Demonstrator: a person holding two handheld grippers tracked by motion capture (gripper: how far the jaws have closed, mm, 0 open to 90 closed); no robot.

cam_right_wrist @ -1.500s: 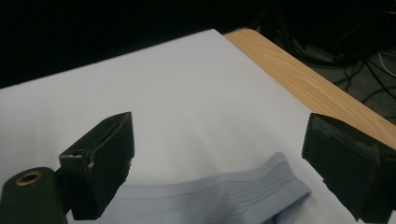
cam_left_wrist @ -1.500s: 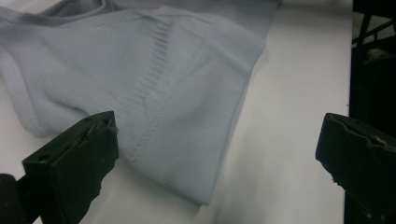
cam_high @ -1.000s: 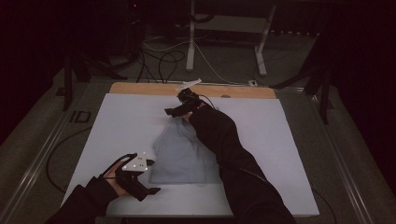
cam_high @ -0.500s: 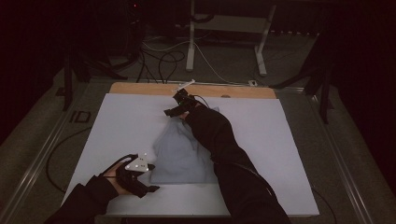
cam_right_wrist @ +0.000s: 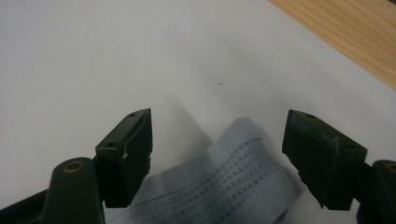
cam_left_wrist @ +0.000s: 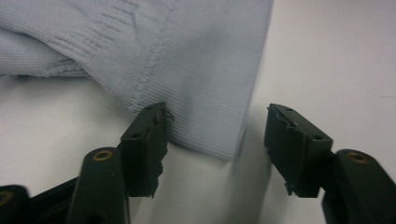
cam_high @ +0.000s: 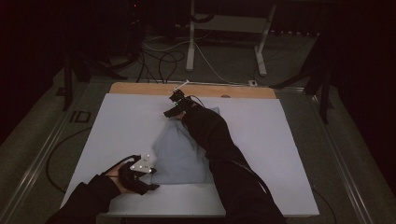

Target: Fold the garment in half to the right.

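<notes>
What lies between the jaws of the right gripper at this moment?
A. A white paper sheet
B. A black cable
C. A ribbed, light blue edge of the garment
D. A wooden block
C: in the right gripper view the garment, ribbed and light blue, lies on the white table between the open jaws of the right gripper.

Right sleeve (cam_high: 210,135) covers the pale blue garment's (cam_high: 175,154) middle and far right part. In the left gripper view we lose the garment past the top edge; its hem corner blurs.
</notes>
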